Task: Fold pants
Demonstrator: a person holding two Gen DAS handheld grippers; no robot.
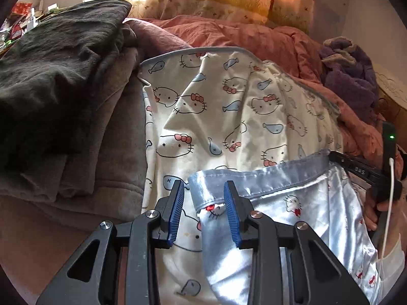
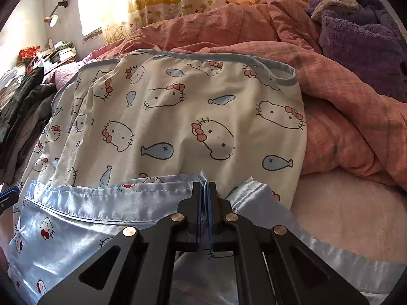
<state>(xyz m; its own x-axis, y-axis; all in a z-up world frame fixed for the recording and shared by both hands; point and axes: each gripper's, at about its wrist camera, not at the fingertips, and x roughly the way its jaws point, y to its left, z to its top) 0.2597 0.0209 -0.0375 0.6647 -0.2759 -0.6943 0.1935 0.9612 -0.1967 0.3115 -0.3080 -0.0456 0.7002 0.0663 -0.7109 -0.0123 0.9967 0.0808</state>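
Right wrist view showed the right gripper (image 2: 204,185) clenched on the pants (image 2: 76,218) hem, holding it taut over the cream garment (image 2: 178,117). The left gripper (image 1: 204,195) straddled the opposite hem corner, jaws parted, not yet pinching.

pants (image 2: 76,218) on printed sheet (image 2: 178,117) | quilt (image 2: 343,106) behind | clothes pile (image 1: 63,101) left

Two printed garments: one satin pants (image 2: 76,211), one cotton piece (image 2: 178,117).
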